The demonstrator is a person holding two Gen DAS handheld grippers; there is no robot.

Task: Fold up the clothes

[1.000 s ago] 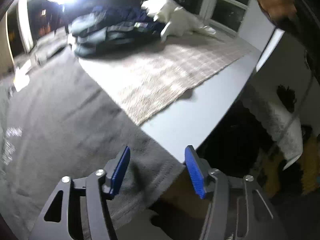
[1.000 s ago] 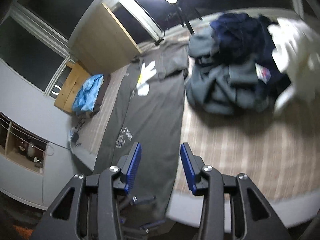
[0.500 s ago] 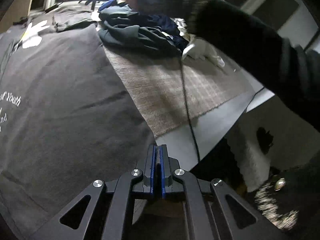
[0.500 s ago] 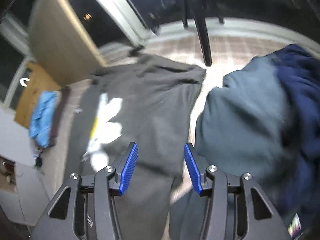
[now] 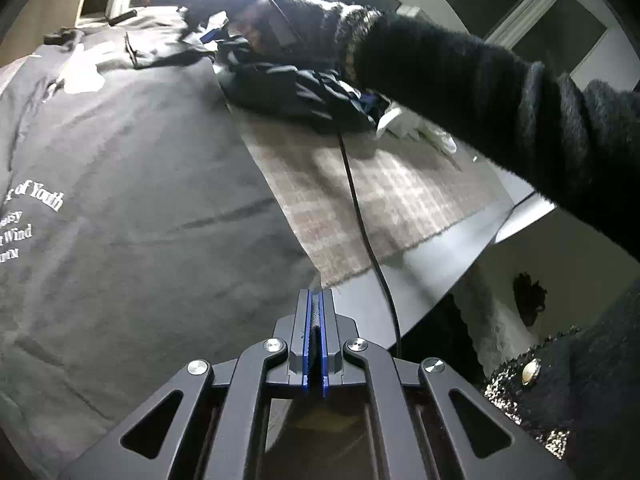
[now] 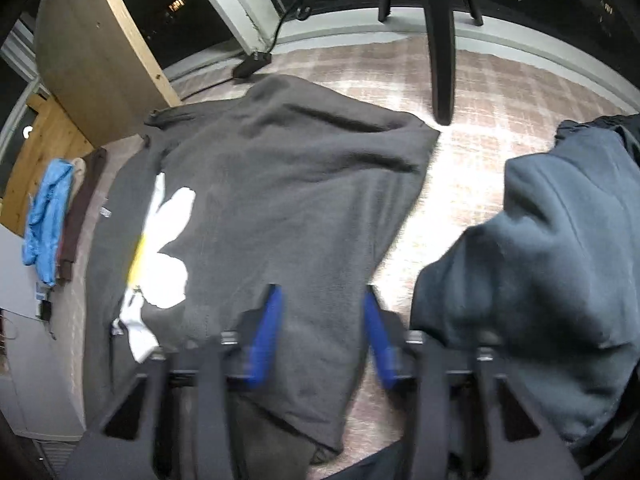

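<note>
**Folding station: gripper poses**

Reaching to 12 o'clock, right gripper hovers spread over grey sweatshirt lying flat on worktop. Left gripper pinches sweatshirt hem. Right fingers motion-blurred; sleeve hides clothes pile.

There are two grippers: the left gripper and the right gripper. I count one dark grey sweatshirt spread flat, one heap of blue-grey and navy clothes, one white garment, one checked cloth under them, one black cable, and one small stack of folded clothes at the side.
</note>
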